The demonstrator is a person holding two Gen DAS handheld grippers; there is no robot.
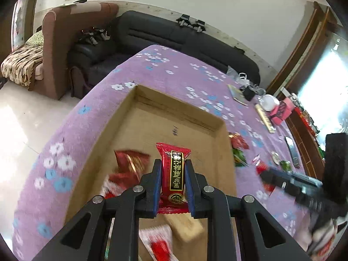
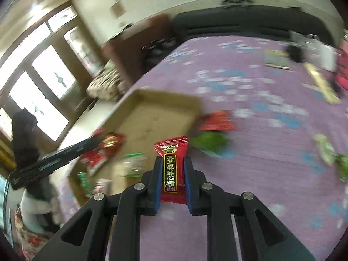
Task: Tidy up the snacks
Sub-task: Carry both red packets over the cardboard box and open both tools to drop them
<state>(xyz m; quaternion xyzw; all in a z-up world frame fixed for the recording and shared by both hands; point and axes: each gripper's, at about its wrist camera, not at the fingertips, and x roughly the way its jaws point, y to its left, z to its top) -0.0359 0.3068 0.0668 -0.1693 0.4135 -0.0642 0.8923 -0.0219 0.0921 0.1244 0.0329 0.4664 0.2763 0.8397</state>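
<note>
My left gripper (image 1: 173, 163) is shut on a red candy packet (image 1: 173, 169) and holds it above the open cardboard box (image 1: 130, 108) on the purple flowered tablecloth. Several red snack packets (image 1: 130, 161) lie in the box. My right gripper (image 2: 173, 159) is shut on another red candy packet (image 2: 170, 165), above the cloth just right of the box (image 2: 152, 95). The right gripper also shows at the right of the left wrist view (image 1: 289, 180), and the left gripper at the left of the right wrist view (image 2: 65, 152). Both views are blurred.
Loose red and green snacks (image 2: 212, 130) lie on the cloth right of the box; more lie further right (image 2: 330, 152). A gold box (image 1: 264, 117), pink packets (image 1: 280, 111), a white dish and a knife (image 1: 292, 152) lie at the far right. A black sofa (image 1: 174, 32) stands behind the table.
</note>
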